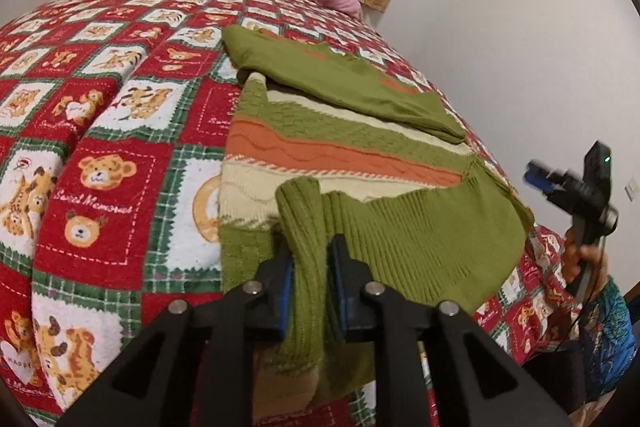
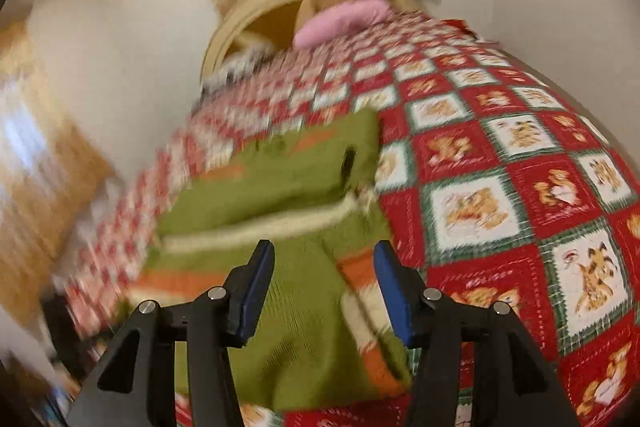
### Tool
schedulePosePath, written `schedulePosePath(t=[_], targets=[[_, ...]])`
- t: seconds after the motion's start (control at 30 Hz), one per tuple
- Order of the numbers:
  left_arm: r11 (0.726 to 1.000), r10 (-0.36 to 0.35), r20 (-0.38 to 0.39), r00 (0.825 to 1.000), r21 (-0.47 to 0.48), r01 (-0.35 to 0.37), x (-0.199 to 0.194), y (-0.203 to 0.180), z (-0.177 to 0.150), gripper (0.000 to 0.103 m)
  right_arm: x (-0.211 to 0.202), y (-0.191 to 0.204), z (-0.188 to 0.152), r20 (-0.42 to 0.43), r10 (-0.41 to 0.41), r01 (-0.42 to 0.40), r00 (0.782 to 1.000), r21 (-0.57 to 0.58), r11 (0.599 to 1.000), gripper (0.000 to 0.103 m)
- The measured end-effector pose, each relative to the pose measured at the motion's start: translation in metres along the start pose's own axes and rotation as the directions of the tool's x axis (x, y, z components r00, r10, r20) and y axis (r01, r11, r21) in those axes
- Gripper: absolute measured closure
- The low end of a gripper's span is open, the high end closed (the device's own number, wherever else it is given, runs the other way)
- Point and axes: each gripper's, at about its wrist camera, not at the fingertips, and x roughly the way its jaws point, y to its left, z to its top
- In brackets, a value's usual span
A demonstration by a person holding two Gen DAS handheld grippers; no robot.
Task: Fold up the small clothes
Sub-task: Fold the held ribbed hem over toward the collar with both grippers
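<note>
While the left gripper (image 1: 310,291) clamps the green sweater's (image 1: 360,163) ribbed fold at 6 o'clock, the right gripper (image 2: 324,291) hovers agape above the bed (image 2: 500,167).

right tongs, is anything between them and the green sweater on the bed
Nothing visible. The right tongs are open above the green sweater with only air between, though that view is blurred. The left tongs are shut on its ribbed sleeve.

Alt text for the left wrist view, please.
The left gripper is shut on a ribbed green fold of the striped knit sweater lying on a red teddy-bear bedspread. The right gripper hangs beyond the bed's right edge.
</note>
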Motion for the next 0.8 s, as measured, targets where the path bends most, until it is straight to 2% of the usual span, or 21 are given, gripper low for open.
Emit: schedulePosePath(t=[0.07,0.13,0.23,0.3,0.33,0.37,0.4,0.43,0.57,0.7,0.8], targets=[[0.999,-0.028,-0.008,1.0,-0.017,0.028,0.001,0.001,0.001,0.072,0.023,0.013,-0.005,-0.051,-0.075,0.069,0.996,-0.112,0.991,0.05],[0.998,-0.053,-0.013,0.999,-0.018,0.053,0.002,-0.002,0.002,0.056,0.04,0.018,-0.01,-0.092,-0.096,0.081,0.991,-0.157,0.984,0.05],[0.999,-0.009,-0.007,1.0,0.037,0.009,0.004,-0.011,0.002,0.054,0.067,0.019,-0.012,-0.171,-0.056,0.025,0.984,-0.174,0.984,0.05],[0.998,0.018,0.007,1.0,0.057,-0.019,0.004,-0.015,0.0,0.061,0.076,0.024,-0.014,-0.186,-0.058,0.018,0.981,-0.206,0.978,0.05],[0.998,0.035,0.016,0.999,0.059,-0.036,0.005,-0.015,0.0,0.075,0.078,0.029,-0.016,-0.188,-0.082,0.034,0.979,-0.245,0.969,0.055],[0.997,0.047,0.017,0.999,0.056,-0.048,0.005,-0.014,0.0,0.085,0.079,0.036,-0.019,-0.192,-0.119,0.059,0.974,-0.293,0.954,0.064],[0.998,0.045,0.012,0.999,0.039,-0.046,0.004,-0.01,0.0,0.092,0.078,0.041,-0.021,-0.192,-0.144,0.073,0.971,-0.336,0.939,0.085],[0.999,0.028,0.01,1.0,0.017,-0.028,0.003,-0.006,0.001,0.092,0.075,0.044,-0.021,-0.203,-0.132,0.055,0.97,-0.349,0.935,0.092],[0.999,0.039,0.039,0.998,-0.005,-0.039,-0.009,-0.002,0.009,0.093,0.058,0.046,-0.017,-0.178,-0.148,0.084,0.973,-0.324,0.942,0.093],[0.999,0.037,0.076,0.996,0.001,-0.037,-0.018,-0.003,0.028,0.093,0.022,0.039,0.001,-0.075,-0.075,0.06,0.994,-0.194,0.979,0.094],[0.998,0.055,0.102,0.993,0.012,-0.056,-0.019,-0.004,0.048,0.093,0.007,0.04,0.016,0.005,-0.063,0.063,0.998,-0.127,0.99,0.094]])
